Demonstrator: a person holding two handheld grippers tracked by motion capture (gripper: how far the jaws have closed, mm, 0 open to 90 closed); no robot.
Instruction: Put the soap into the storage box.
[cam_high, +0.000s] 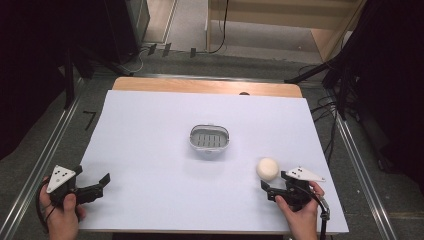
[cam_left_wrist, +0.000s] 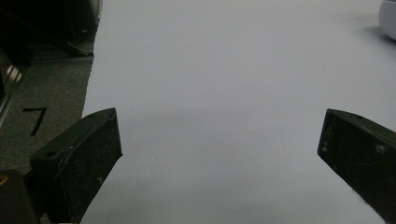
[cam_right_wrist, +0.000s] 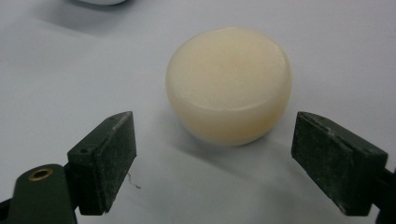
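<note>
The cream soap bar is lying near the right edge of the surface, looking firm, light and smooth enough to slip, so gripping across its rounded sides seems safest. The right gripper is facing it with jaws apart, nothing between. The slotted soap dish is sitting mid-surface, while the left gripper is waiting with jaws apart near the near-left corner.

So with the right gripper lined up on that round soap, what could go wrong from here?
The soap is rounded and smooth, so it might squirt out as the open right gripper closes, since its jaws sit short of its widest part. It could roll across the white sheet. The soap dish is small, so a drop may miss it.
</note>
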